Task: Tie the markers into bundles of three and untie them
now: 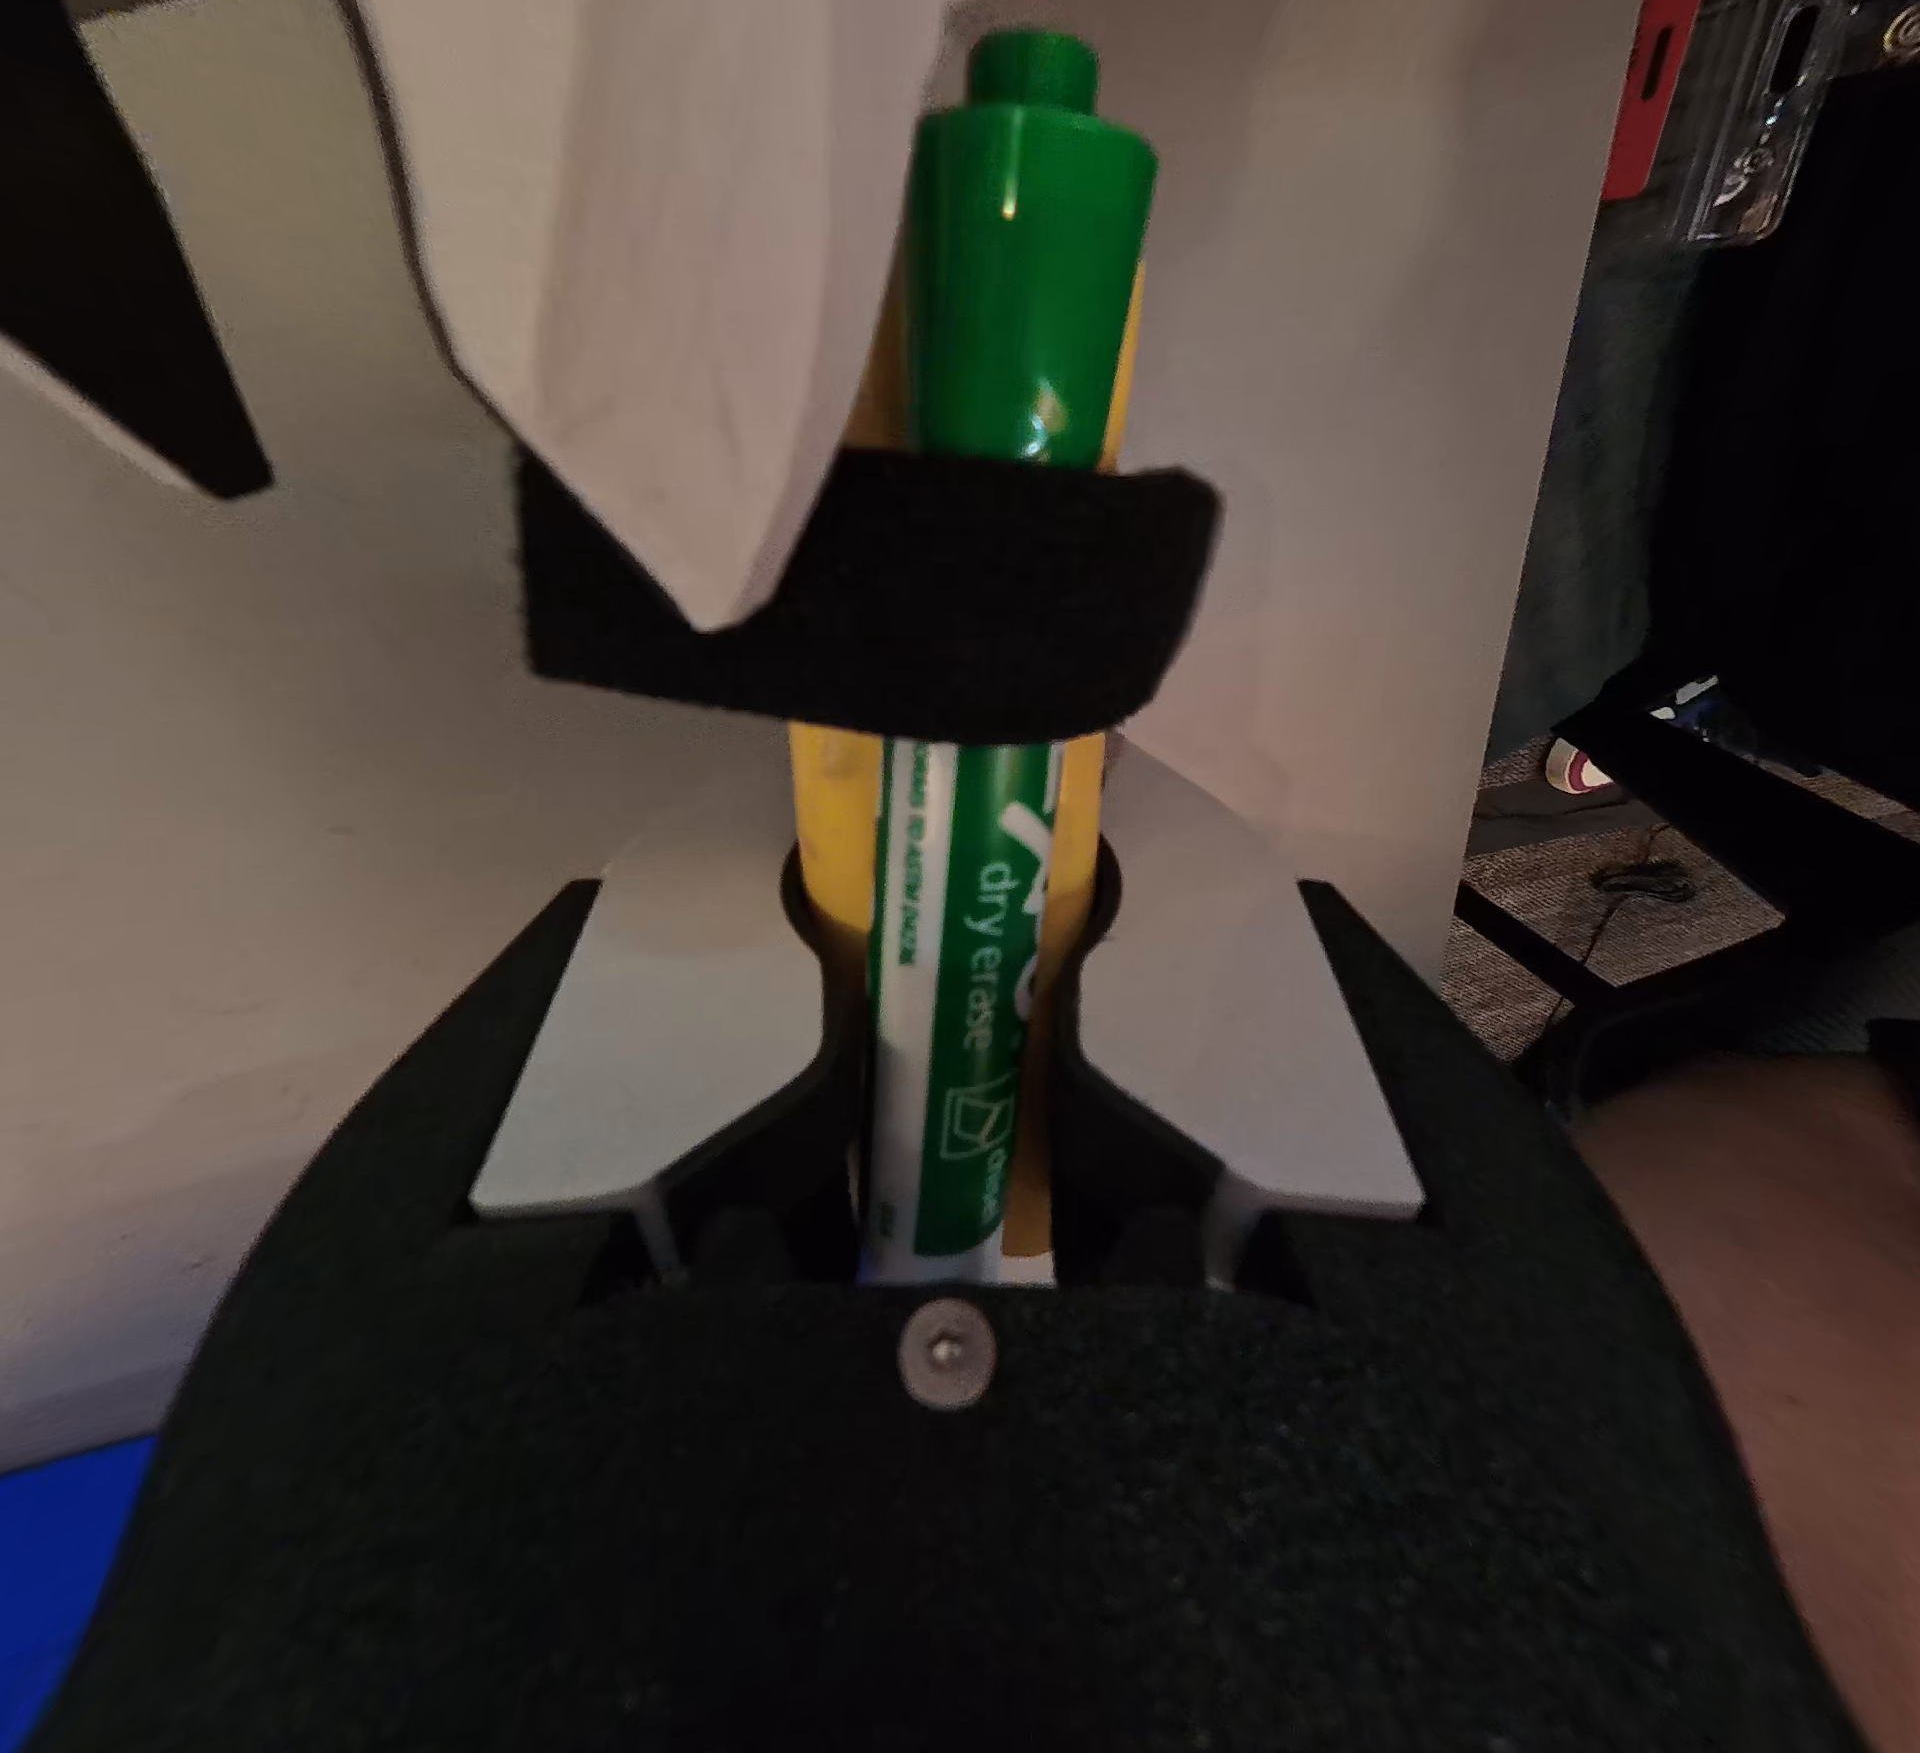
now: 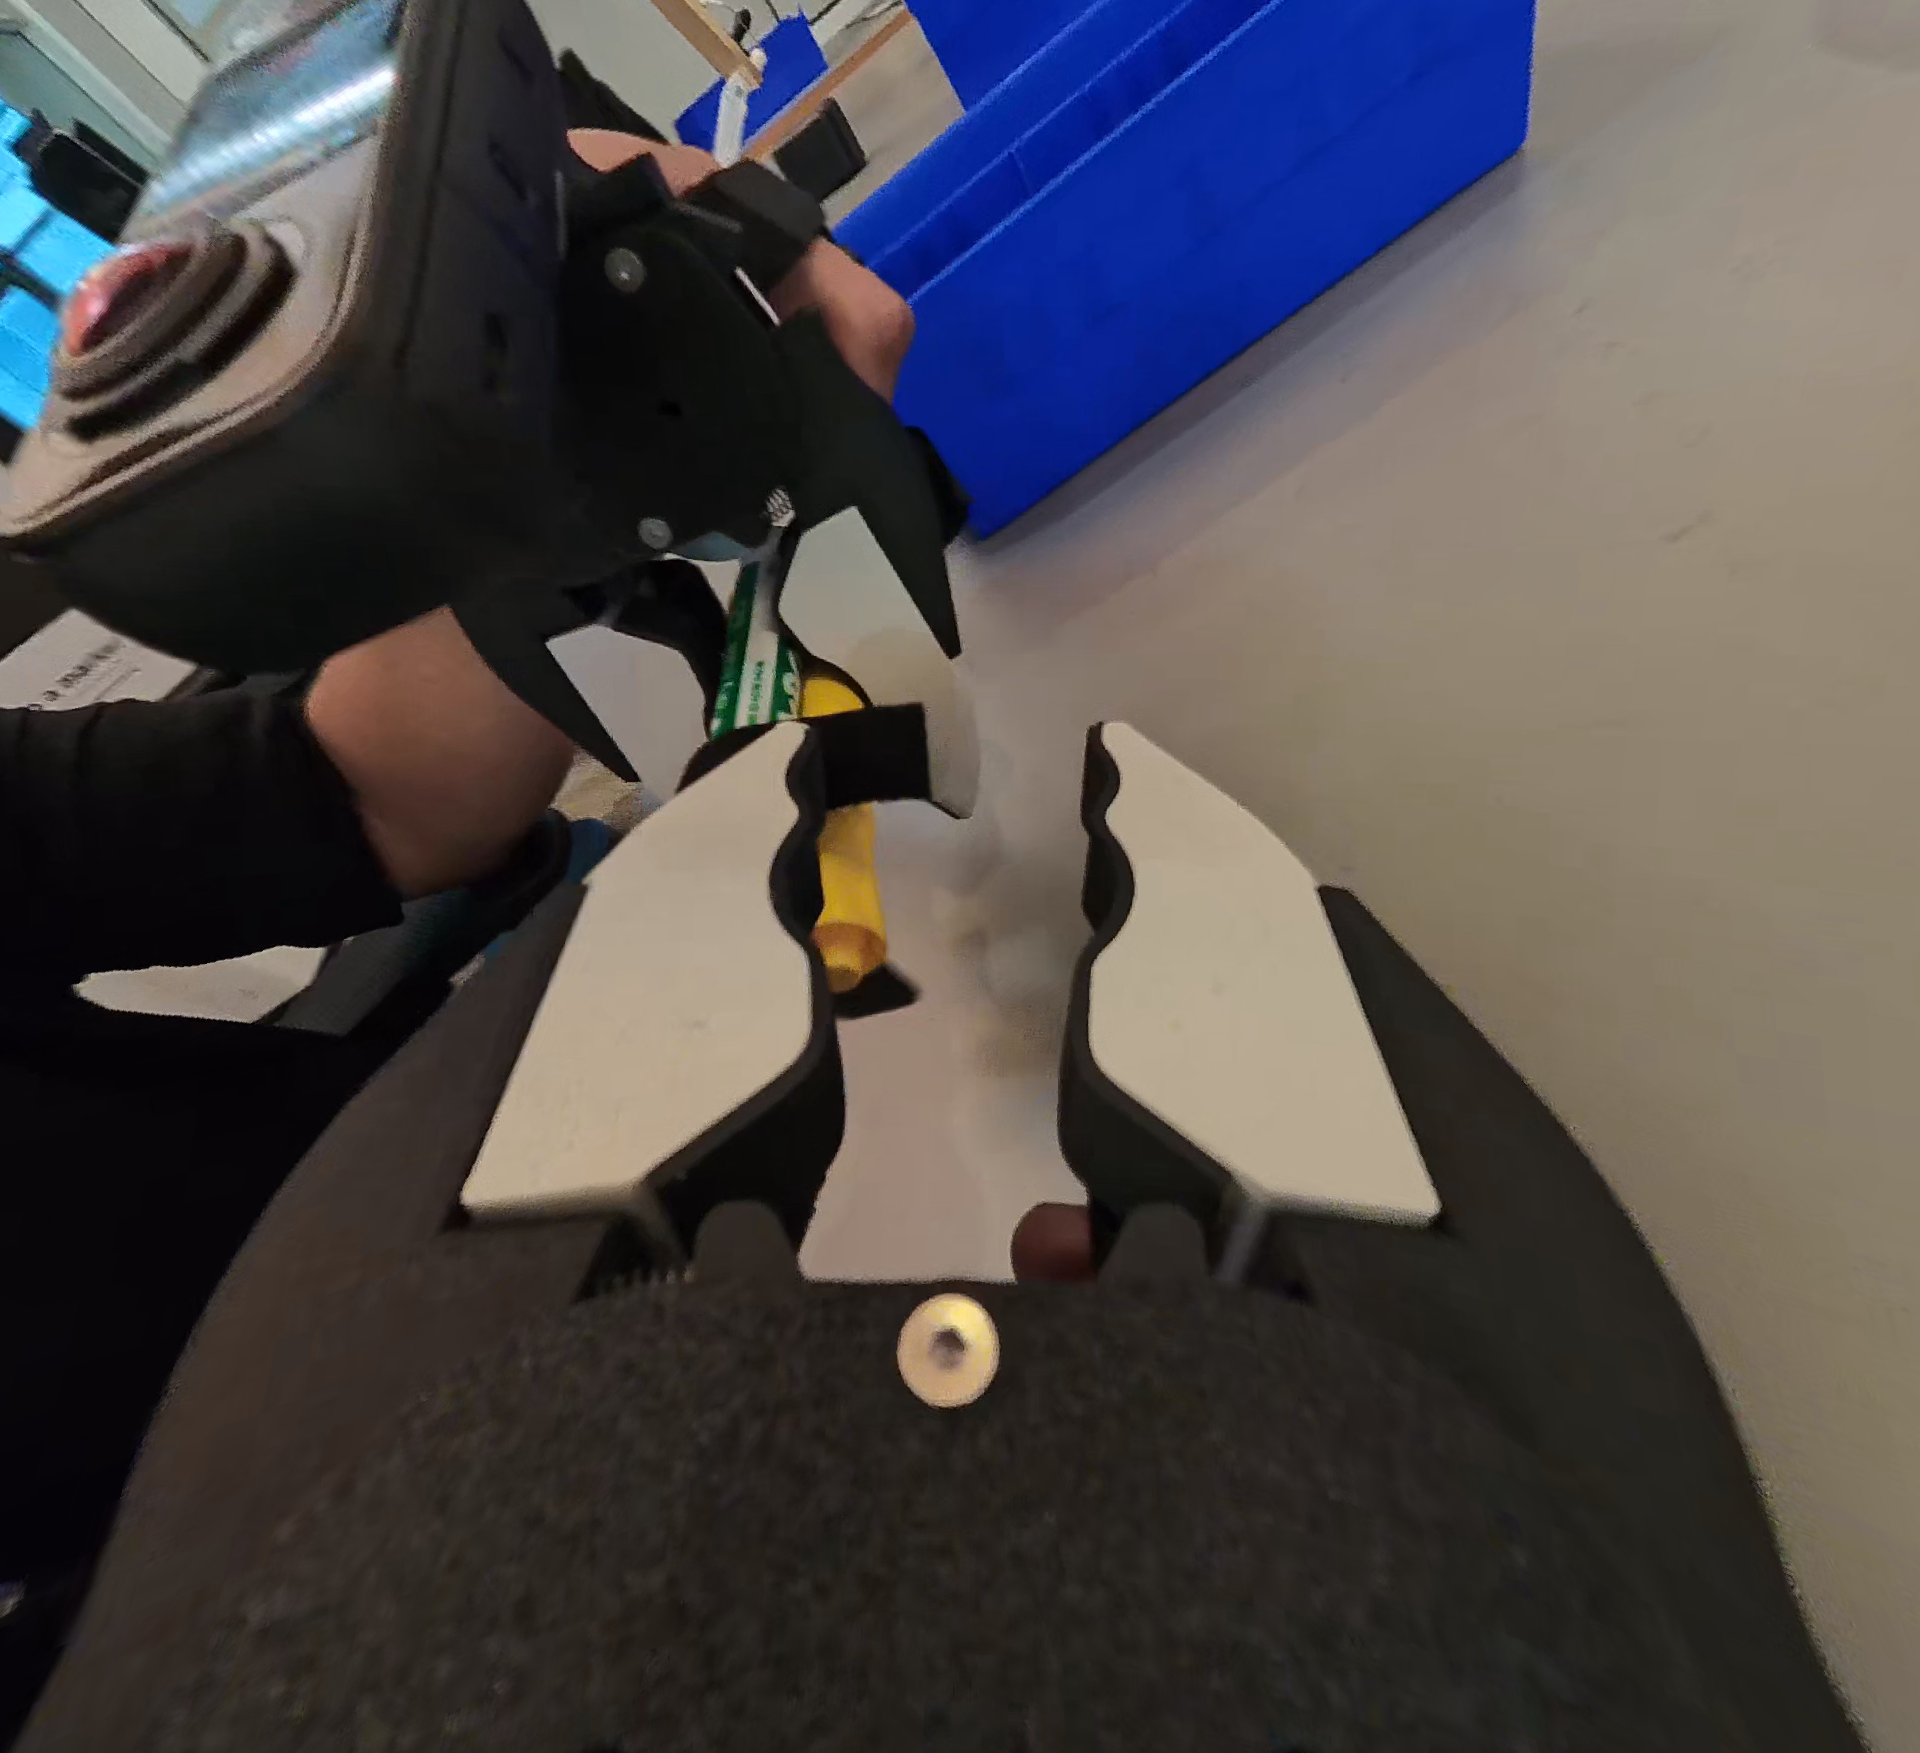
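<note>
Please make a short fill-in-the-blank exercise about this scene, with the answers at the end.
1. The left gripper is shut on a bundle whose front marker is ____.
2. The strap around the bundle is ____.
3. The right gripper is ____.
4. The bins on the table are ____.

Answers: green; black; open; blue

Pale grey table; blue bins stand on its far side.
</note>
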